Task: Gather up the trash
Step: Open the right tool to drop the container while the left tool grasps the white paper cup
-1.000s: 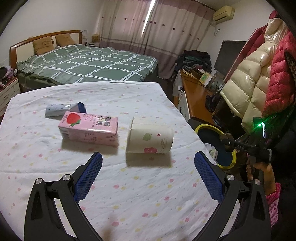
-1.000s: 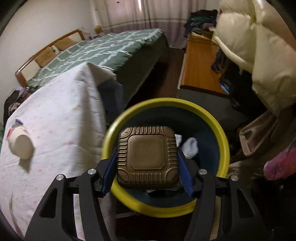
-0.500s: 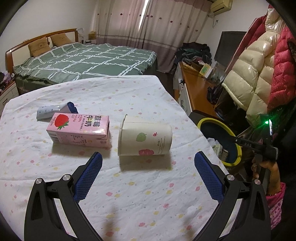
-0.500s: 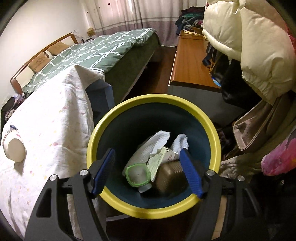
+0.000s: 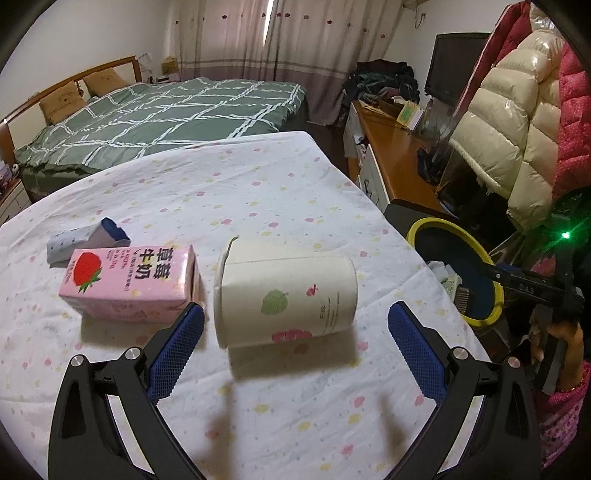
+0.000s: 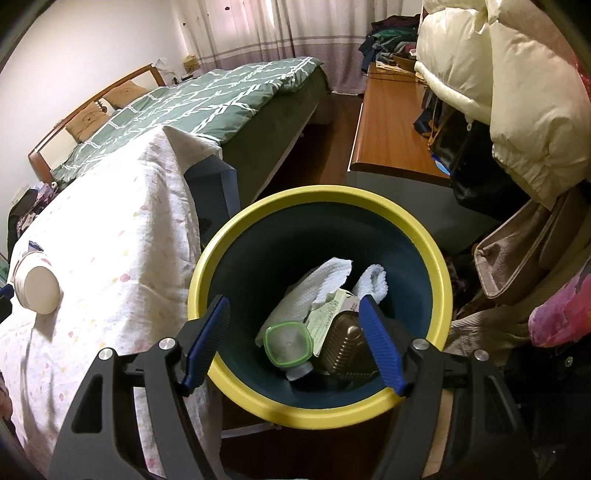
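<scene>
The room is lit brightly from above. Soft shadows are thrown on the desk [image 5: 258,192] under the paper cup [image 5: 284,295]. Daylight glows through the curtain [image 5: 269,33]. Edges are bent and dark-cornered. A green light [image 5: 565,235] flares.

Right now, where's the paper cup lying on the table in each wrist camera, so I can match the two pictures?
Left wrist: the paper cup lies on its side at centre, between the open fingers of the left gripper, right of the pink milk carton.
Right wrist: the cup is at the far left edge, its round base facing the camera.
Shared landmark: the yellow-rimmed bin, beside the table.
</scene>
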Tool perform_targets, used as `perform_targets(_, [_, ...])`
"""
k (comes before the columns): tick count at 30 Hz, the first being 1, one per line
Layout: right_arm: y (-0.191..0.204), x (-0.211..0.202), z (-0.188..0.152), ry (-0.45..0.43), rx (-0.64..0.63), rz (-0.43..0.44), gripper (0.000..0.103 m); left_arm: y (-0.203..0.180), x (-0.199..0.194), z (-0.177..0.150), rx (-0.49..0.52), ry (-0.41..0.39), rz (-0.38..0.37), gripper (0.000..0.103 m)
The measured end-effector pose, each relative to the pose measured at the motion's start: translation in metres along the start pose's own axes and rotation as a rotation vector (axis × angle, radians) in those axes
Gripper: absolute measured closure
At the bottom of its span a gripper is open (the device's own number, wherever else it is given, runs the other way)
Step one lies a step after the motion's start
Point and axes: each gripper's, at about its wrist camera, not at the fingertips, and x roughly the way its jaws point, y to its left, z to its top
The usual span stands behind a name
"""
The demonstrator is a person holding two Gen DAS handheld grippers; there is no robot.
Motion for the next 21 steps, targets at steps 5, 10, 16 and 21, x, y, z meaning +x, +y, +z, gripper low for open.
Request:
perform_targets(5, [-0.003, 0.002, -0.001, 0.006, 0.005, 0.004, 0.034, -0.001, 0.014, 0.006, 0.003, 0.020, -0.007, 0.005])
perform_targets(10, [-0.002, 0.005, -0.002, 0.014, 0.004, 0.012, 0.034, -0.002, 0.024, 0.006, 0.006, 0.038, -0.009, 0.005])
perform_targets(16, [-0.001, 0.010, -0.003, 0.022, -0.001, 0.015, 0.034, -0.006, 0.036, 0.010, 0.029, 0.054, 0.017, 0.005])
perform_targets(21, [-0.001, 0.010, -0.005, 0.021, 0.000, 0.019, 0.034, -0.007, 0.048, 0.010, 0.028, 0.087, 0.027, 0.022])
